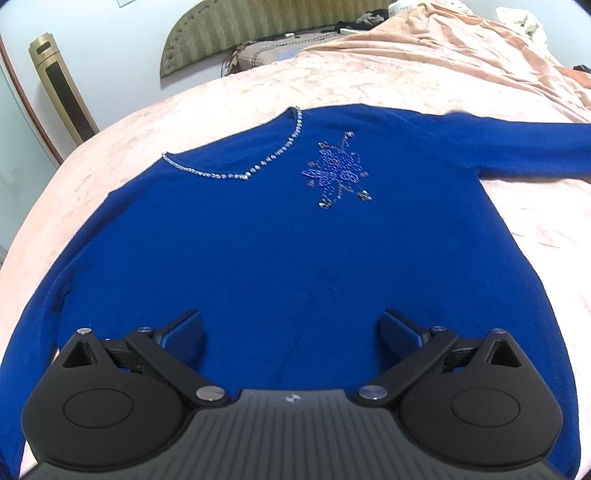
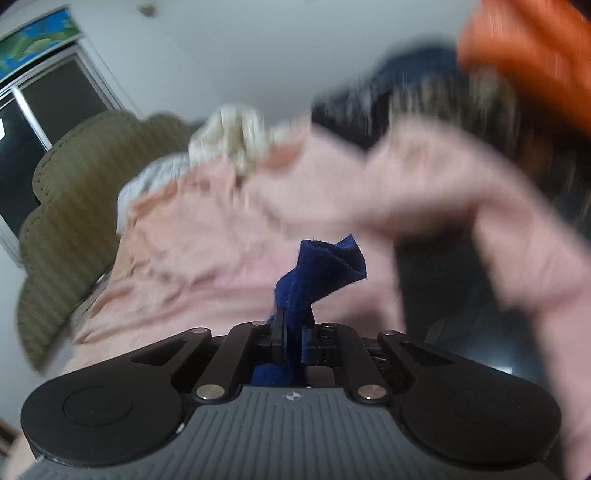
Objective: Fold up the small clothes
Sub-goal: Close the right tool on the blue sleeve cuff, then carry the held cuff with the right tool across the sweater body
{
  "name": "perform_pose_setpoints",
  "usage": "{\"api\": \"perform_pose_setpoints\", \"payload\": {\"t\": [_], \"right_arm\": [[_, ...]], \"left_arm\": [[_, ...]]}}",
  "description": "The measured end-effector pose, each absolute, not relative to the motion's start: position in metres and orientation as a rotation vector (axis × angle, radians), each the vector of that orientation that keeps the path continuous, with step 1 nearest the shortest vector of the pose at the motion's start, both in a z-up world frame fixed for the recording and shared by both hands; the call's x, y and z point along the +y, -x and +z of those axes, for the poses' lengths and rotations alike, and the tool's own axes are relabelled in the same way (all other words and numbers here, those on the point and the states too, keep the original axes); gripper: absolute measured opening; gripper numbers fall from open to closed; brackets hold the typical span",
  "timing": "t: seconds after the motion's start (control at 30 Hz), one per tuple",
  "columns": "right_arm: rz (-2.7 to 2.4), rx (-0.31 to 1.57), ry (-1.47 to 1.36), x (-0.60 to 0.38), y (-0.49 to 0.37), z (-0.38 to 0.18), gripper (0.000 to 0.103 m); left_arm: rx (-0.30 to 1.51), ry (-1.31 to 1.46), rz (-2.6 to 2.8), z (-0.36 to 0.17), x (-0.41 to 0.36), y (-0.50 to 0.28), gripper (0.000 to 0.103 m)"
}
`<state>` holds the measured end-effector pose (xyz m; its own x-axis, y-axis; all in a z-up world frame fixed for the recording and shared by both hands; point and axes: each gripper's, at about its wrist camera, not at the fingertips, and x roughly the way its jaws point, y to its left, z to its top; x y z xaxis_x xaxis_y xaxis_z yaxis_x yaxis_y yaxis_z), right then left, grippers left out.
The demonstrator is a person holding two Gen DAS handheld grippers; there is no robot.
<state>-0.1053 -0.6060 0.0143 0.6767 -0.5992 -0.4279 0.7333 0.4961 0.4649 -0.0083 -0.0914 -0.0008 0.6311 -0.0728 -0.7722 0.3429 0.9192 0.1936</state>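
A bed covered in a wrinkled pink blanket [image 1: 388, 85] carries a blue sweater [image 1: 240, 236] spread flat, one sleeve stretched toward three o'clock; crumpled cream cloth [image 1: 524, 20] lies at one o'clock.

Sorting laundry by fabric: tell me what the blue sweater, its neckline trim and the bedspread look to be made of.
Blue sweater: seems a fine, soft knit, matte and slightly fuzzy; wool or acrylic cannot be told.
Neckline trim: a row of small glinting stones or beads, likely rhinestones.
Bedspread: pink, plush-looking fabric with a faint mottled sheen, perhaps fleece or velour.
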Motion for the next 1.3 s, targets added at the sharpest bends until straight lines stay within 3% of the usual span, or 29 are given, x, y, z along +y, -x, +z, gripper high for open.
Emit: {"api": "perform_pose_setpoints", "payload": {"t": [0.2,0.5,0.63,1.0,1.03,1.1,1.3], "right_arm": [[-0.774,0.258,-0.411,-0.559,0.089,0.041,0.010],[-0.360,0.459,-0.274,-0.441,0.021,0.015,0.011],[-0.262,0.582,-0.261,-0.415,-0.005,-0.010,0.023],[-0.261,0.618,-0.292,-0.406,0.002,-0.023,0.032],[-0.261,0.616,-0.291,-0.409,0.000,-0.022,0.032],[-0.271,0.611,-0.303,-0.408,-0.001,-0.018,0.010],[-0.280,0.540,-0.347,-0.400,-0.002,0.007,0.009]], "left_arm": [[0.871,-0.310,-0.206,-0.003,-0.081,0.000,0.103],[0.875,-0.289,-0.151,-0.003,-0.062,-0.007,0.103],[0.866,-0.285,-0.152,-0.001,-0.056,-0.006,0.103],[0.868,-0.269,-0.176,-0.002,-0.050,-0.007,0.103],[0.866,-0.271,-0.175,-0.002,-0.049,-0.007,0.103],[0.864,-0.269,-0.173,-0.002,-0.047,-0.008,0.103],[0.869,-0.248,-0.161,-0.004,-0.039,-0.013,0.103]]}}
